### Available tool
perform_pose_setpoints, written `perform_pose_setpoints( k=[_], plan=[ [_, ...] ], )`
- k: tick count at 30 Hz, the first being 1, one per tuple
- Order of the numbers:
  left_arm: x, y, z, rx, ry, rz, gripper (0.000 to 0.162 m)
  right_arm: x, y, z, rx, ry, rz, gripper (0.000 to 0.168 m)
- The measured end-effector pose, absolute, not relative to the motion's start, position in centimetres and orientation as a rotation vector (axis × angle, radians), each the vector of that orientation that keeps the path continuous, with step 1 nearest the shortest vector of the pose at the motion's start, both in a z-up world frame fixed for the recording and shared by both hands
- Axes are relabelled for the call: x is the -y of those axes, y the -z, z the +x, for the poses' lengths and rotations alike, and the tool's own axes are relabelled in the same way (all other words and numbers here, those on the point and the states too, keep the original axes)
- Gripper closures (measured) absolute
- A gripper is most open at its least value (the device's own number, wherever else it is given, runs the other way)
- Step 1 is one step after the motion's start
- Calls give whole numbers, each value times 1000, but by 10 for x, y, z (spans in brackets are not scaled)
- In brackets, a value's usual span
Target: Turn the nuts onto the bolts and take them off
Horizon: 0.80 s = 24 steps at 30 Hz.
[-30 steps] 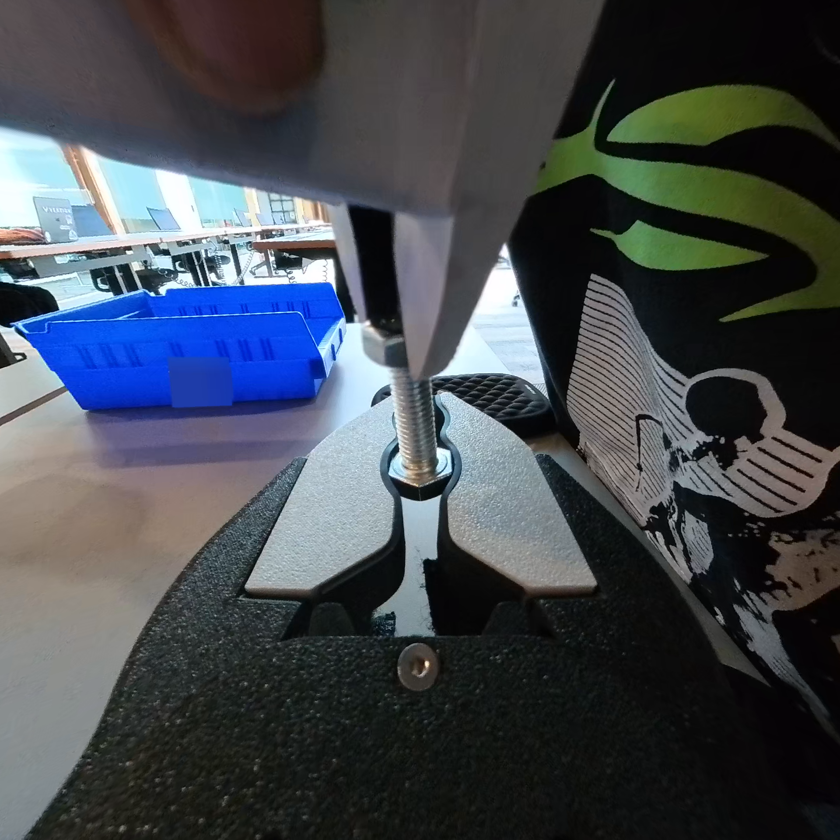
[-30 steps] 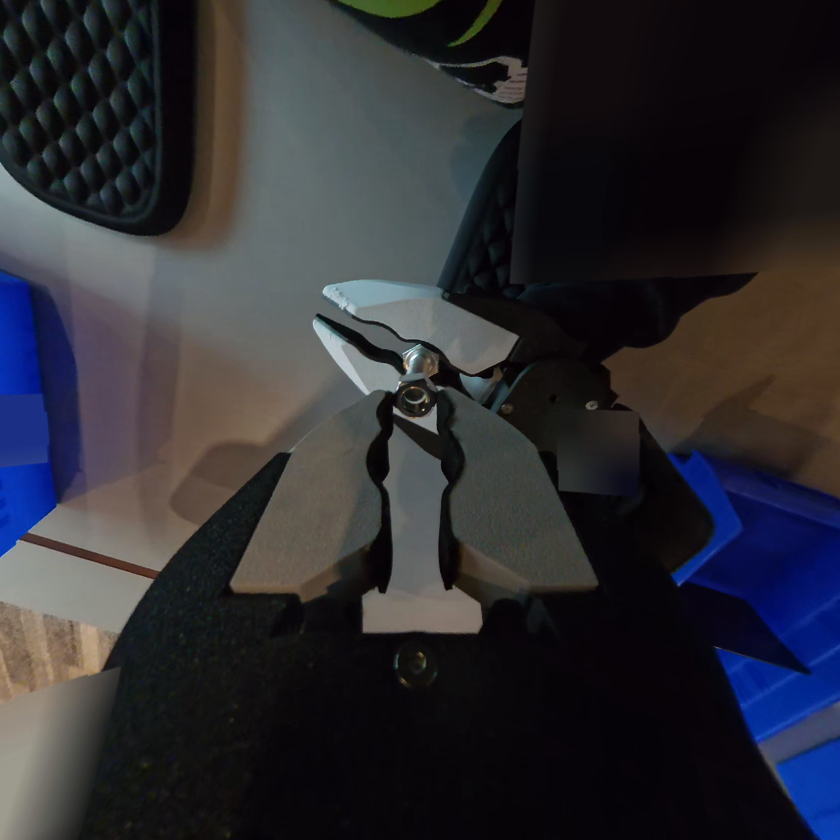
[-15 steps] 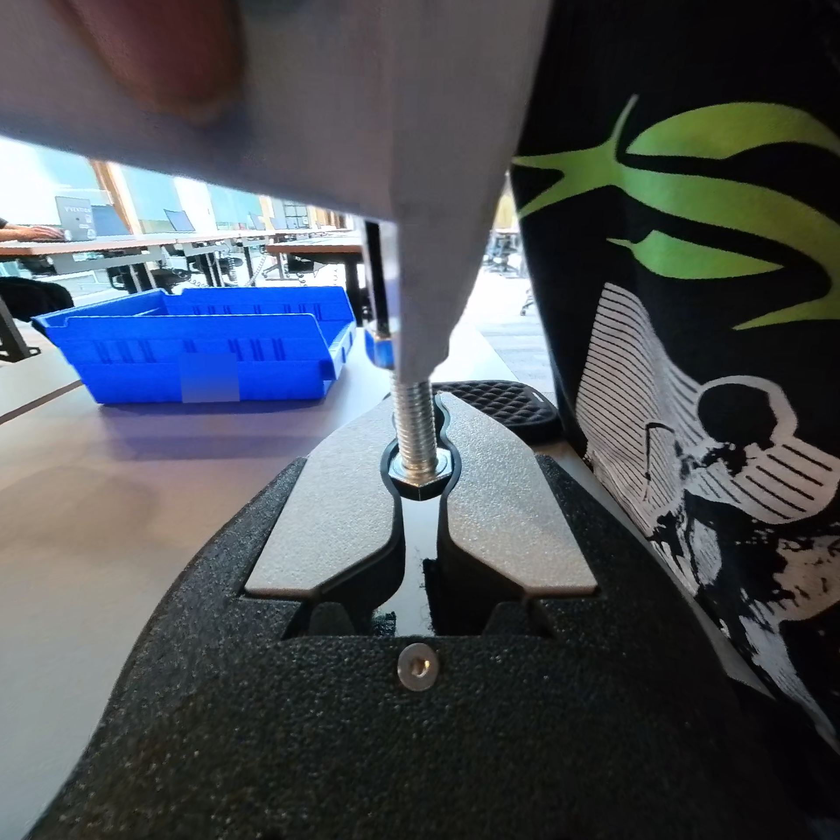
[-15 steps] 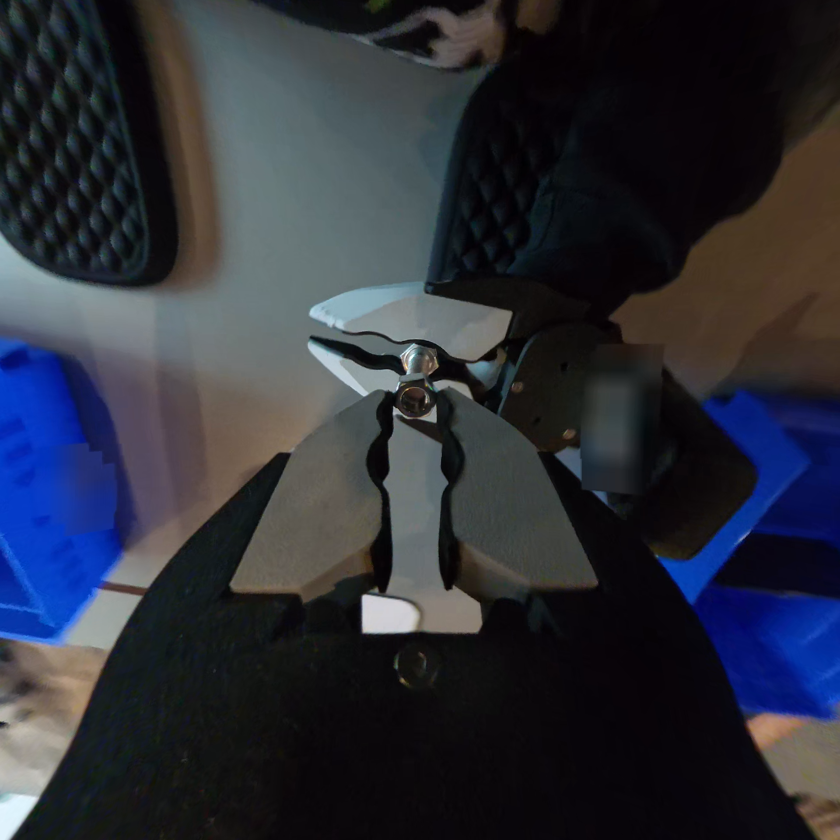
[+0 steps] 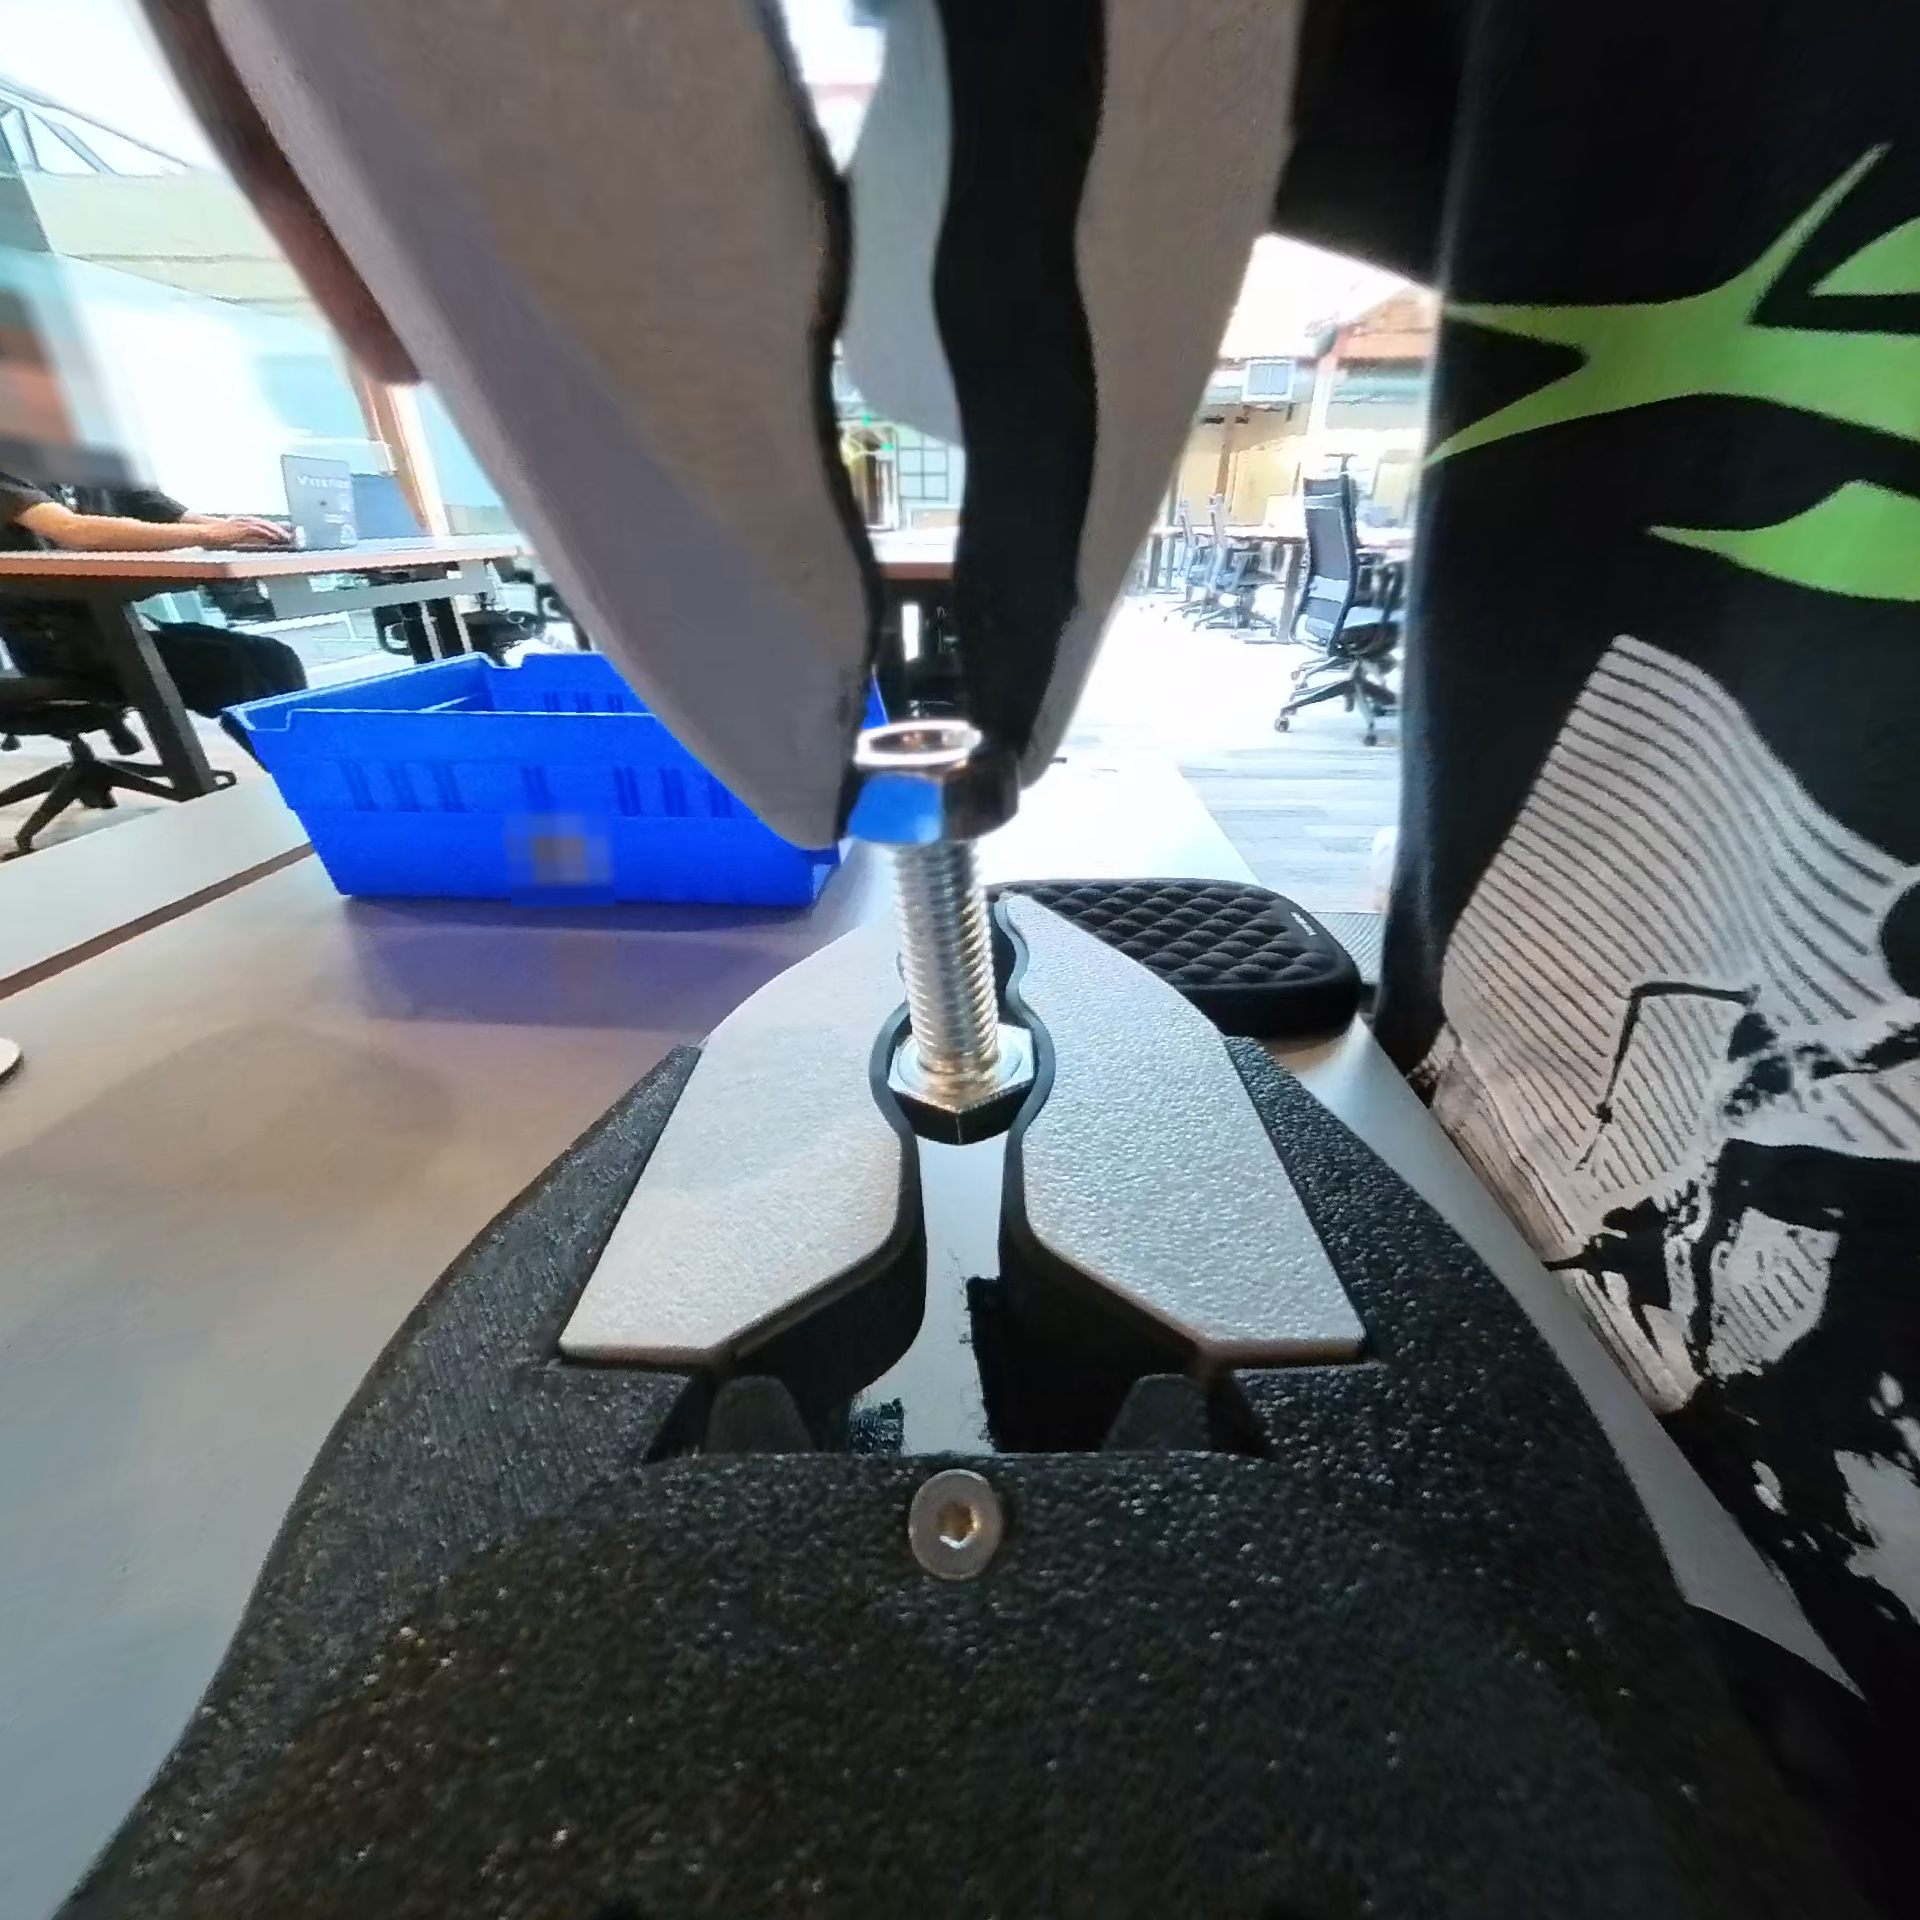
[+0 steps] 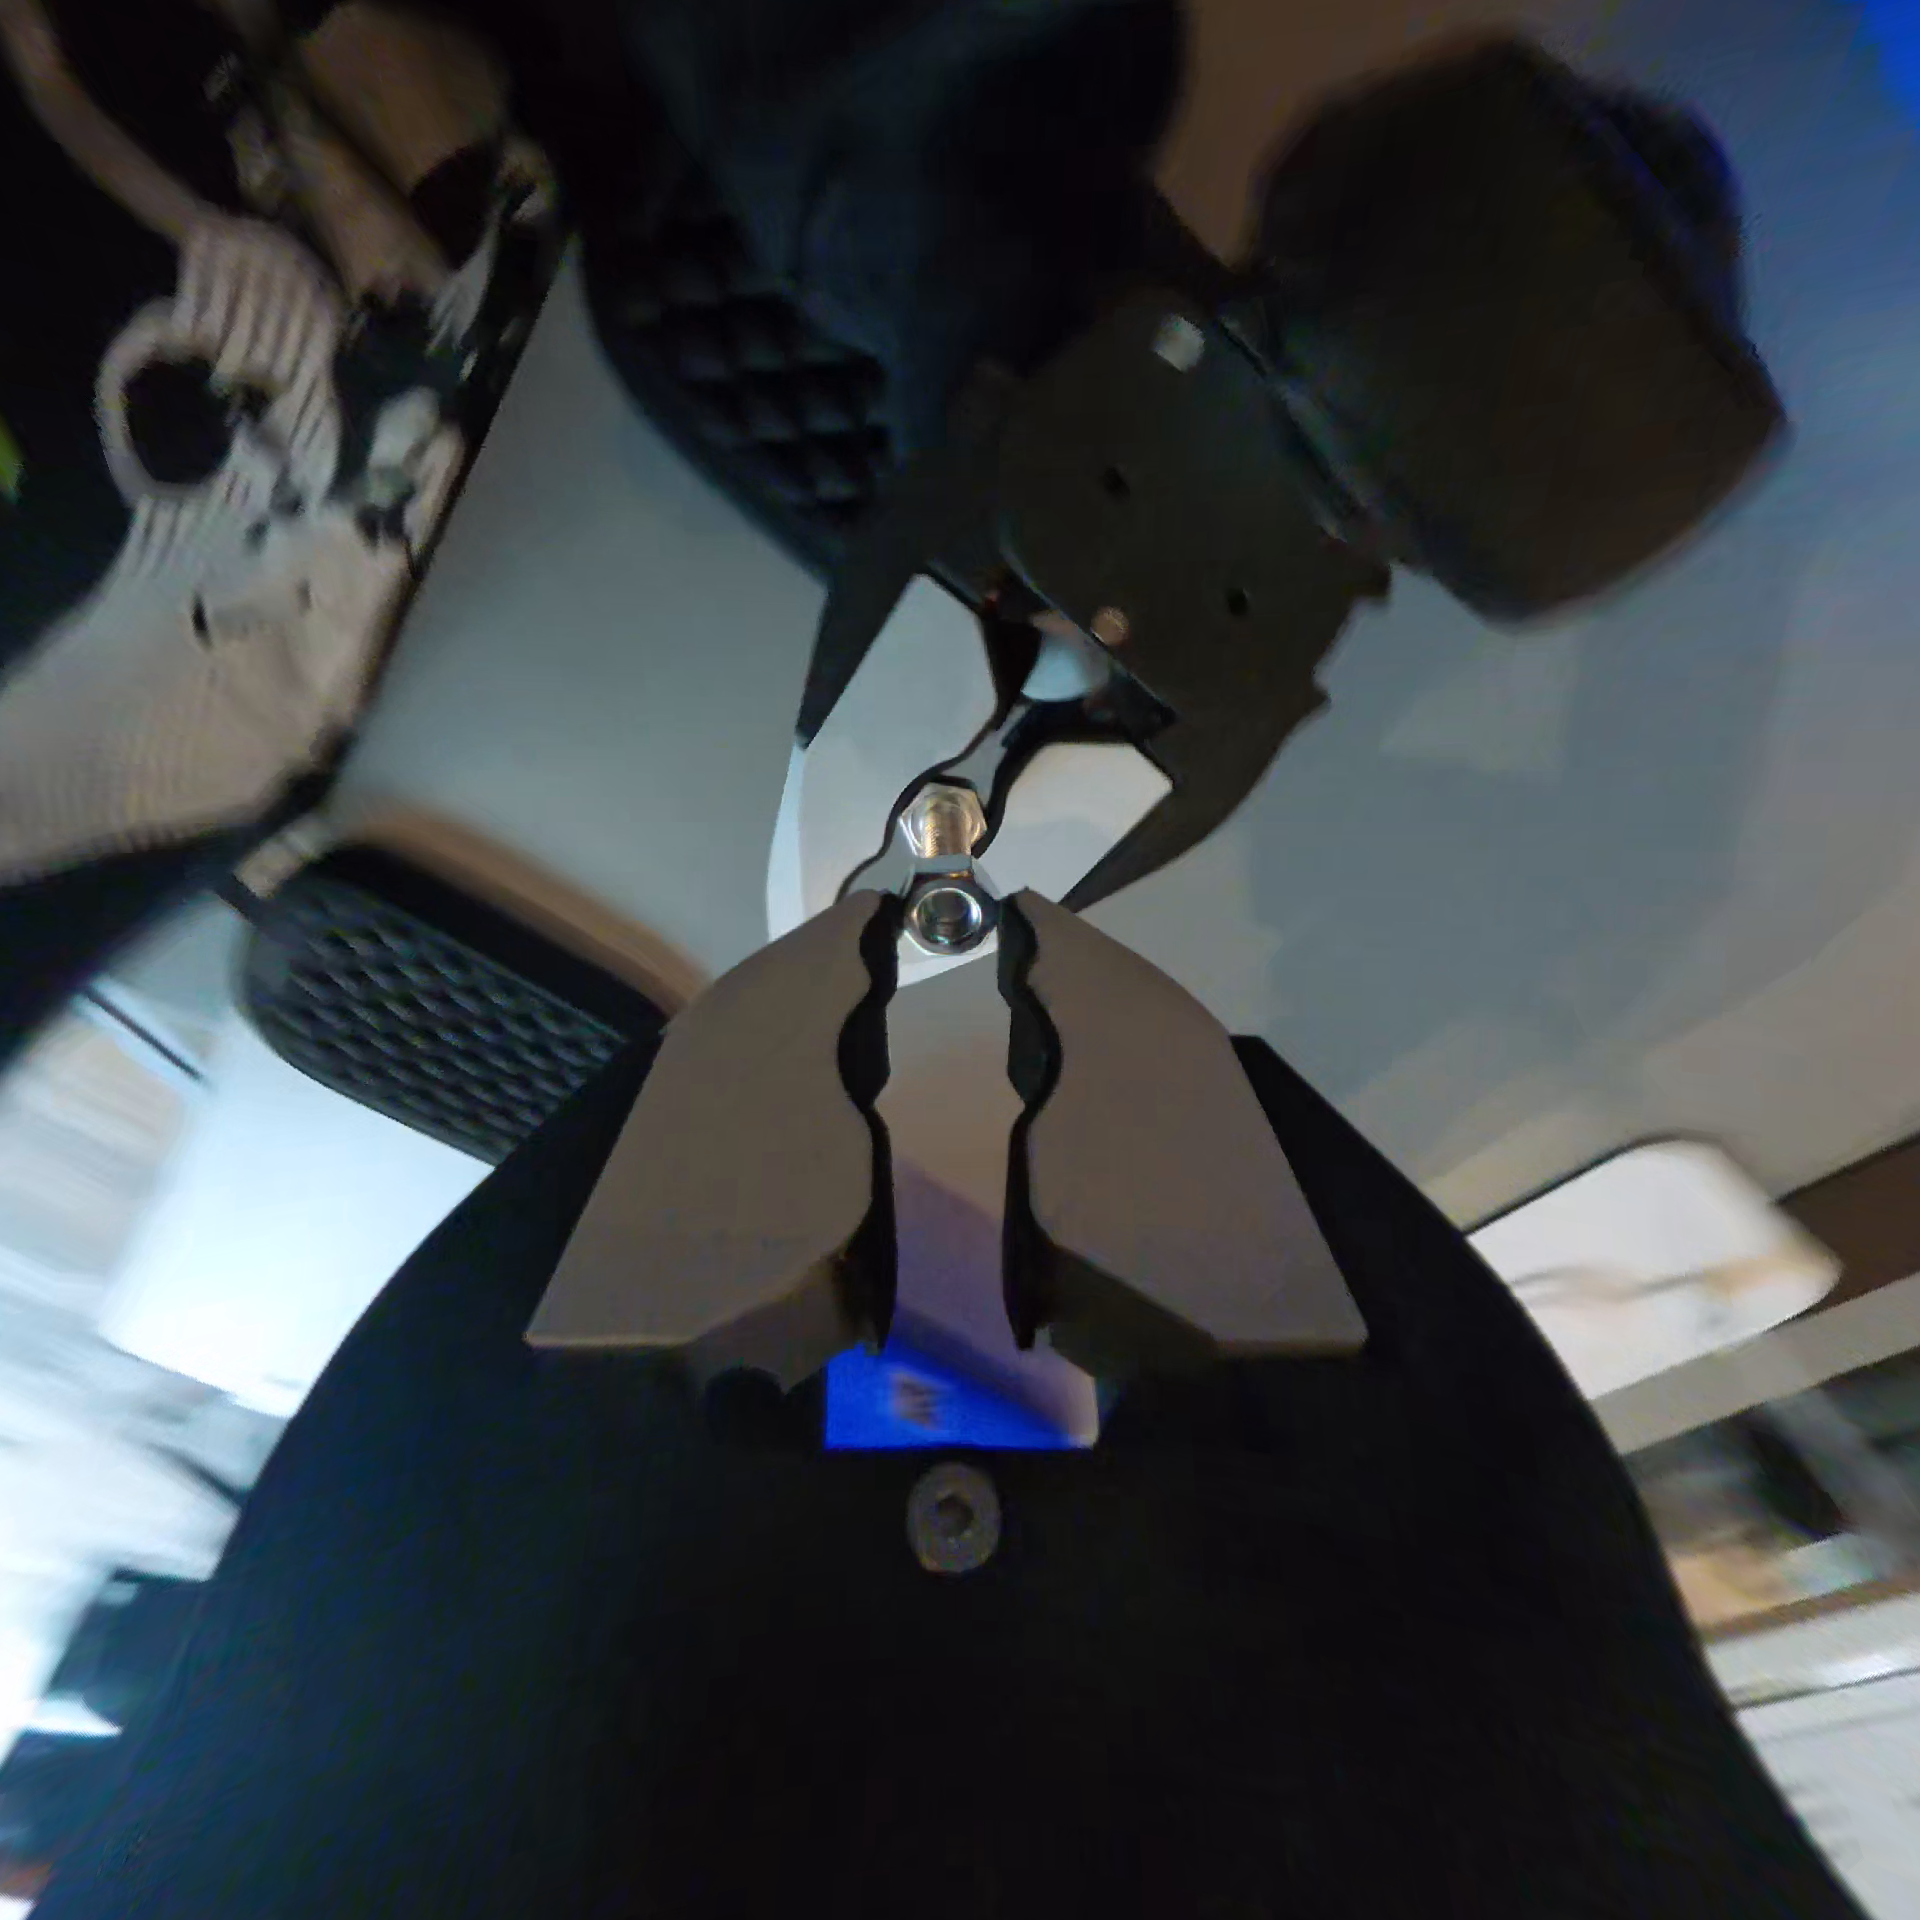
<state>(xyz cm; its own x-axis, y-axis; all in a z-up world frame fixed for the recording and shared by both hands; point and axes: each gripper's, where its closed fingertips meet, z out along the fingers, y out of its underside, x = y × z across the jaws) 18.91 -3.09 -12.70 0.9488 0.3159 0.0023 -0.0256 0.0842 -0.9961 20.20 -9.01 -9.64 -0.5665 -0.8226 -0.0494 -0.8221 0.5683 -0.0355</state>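
Observation:
A silver threaded bolt stands upright with its hex head clamped in the notch of my left gripper, which is shut on it. A silver nut sits on the bolt's top end. My right gripper comes down from above and is shut on that nut. In the right wrist view I look down the bolt's axis: the nut sits between my right gripper's tips, the bolt is just beyond it, and the left gripper holds it from the far side.
A blue plastic bin stands on the grey table at the back left. A black quilted pad lies behind the bolt. A person's black printed shirt fills the right side. Desks and office chairs stand far behind. The tips of one gripper are about 7 cm away from the tips of the other.
My right gripper has turned around the bolt's axis with the nut in it; its fingers now face the left camera broadside. The right view has spun and blurred. The left gripper holds still.

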Motion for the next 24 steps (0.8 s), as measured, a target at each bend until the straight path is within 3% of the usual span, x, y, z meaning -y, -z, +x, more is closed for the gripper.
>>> perform_pose_setpoints(
  k=[6,12,14,15,19,22,24],
  plan=[
    [29,130,189,238,-281,-1495,152,85,98,202,-2947,-14,-952,150],
    [29,129,192,223,-273,-1489,152,87,98,204,-2966,28,-960,149],
    [29,128,192,220,-268,-1486,152,87,97,202,-2958,36,-1031,118],
    [29,129,193,215,-265,-1488,152,88,96,203,-2935,53,-1091,109],
    [29,129,195,202,-245,-1488,152,95,80,205,-2678,218,-1589,113],
    [26,131,198,176,-229,-1507,152,92,72,207,-2202,270,-2236,110],
    [26,131,199,168,-222,-1510,152,90,75,212,-1961,261,-2426,116]
  ],
)
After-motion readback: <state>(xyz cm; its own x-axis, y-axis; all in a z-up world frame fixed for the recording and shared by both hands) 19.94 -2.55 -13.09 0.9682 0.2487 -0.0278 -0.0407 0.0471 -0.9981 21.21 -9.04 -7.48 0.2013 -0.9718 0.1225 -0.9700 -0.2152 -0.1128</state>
